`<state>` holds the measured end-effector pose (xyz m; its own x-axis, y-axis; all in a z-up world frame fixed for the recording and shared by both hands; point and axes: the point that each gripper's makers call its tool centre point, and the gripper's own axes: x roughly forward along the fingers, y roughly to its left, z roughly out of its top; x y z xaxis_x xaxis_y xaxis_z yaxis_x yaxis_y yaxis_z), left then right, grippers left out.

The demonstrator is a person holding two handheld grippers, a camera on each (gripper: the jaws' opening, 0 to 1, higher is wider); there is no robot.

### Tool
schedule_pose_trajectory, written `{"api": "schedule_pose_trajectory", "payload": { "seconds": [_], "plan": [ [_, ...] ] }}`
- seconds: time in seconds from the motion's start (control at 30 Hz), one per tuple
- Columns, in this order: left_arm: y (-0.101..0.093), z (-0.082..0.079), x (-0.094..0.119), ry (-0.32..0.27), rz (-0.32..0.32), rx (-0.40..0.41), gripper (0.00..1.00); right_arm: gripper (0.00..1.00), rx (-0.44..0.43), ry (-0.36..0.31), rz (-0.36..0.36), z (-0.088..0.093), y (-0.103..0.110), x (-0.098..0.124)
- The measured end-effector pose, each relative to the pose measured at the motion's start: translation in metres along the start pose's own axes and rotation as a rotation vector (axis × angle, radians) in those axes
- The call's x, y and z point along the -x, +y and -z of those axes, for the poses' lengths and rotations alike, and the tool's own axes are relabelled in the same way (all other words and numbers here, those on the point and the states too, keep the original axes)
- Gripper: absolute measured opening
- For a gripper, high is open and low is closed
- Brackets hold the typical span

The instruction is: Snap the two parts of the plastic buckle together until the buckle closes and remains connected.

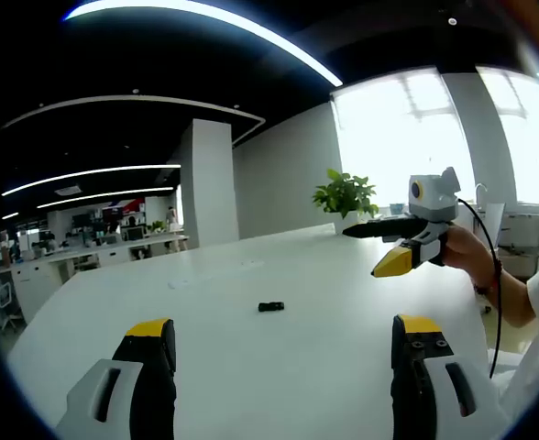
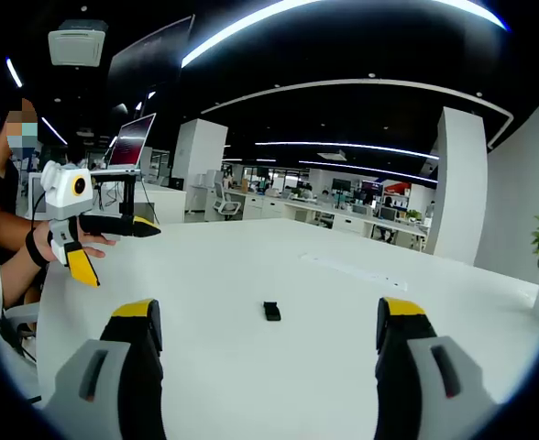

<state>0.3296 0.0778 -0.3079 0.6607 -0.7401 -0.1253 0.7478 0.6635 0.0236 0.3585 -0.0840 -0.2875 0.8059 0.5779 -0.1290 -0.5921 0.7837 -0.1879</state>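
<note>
Lying far out at mid-bench (image 1: 251, 367), the buckle (image 1: 270, 306) sits between both grippers (image 1: 283, 335) (image 2: 268, 330), jaws released, empty; a poorly aligned grasp could skid it away.

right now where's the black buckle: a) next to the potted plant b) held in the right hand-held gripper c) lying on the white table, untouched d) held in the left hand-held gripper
c: the black buckle lies alone on the white table, ahead of the open left hand-held gripper and the open right hand-held gripper, touching neither.
</note>
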Motion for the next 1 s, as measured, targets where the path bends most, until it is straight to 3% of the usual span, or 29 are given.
{"api": "schedule_pose_trajectory", "payload": {
  "seconds": [0.2,0.4,0.57,0.9,1.0],
  "plan": [
    [-0.003,0.001,0.011,-0.006,-0.009,0.014,0.99,1.0,-0.022,0.006,0.008,0.005,0.005,0.015],
    [-0.007,0.008,0.029,0.012,-0.02,0.022,0.99,1.0,-0.047,-0.043,0.031,0.0,0.012,0.041],
    [-0.008,0.007,0.043,-0.014,-0.053,0.04,0.99,1.0,-0.071,-0.044,0.053,0.006,0.02,0.065],
    [-0.022,0.017,0.066,-0.009,-0.12,0.018,0.99,1.0,-0.125,-0.016,0.092,0.035,0.024,0.09],
    [-0.017,0.018,0.074,-0.036,-0.165,0.037,0.99,1.0,-0.116,-0.007,0.107,0.038,0.026,0.096]
  ]
}}
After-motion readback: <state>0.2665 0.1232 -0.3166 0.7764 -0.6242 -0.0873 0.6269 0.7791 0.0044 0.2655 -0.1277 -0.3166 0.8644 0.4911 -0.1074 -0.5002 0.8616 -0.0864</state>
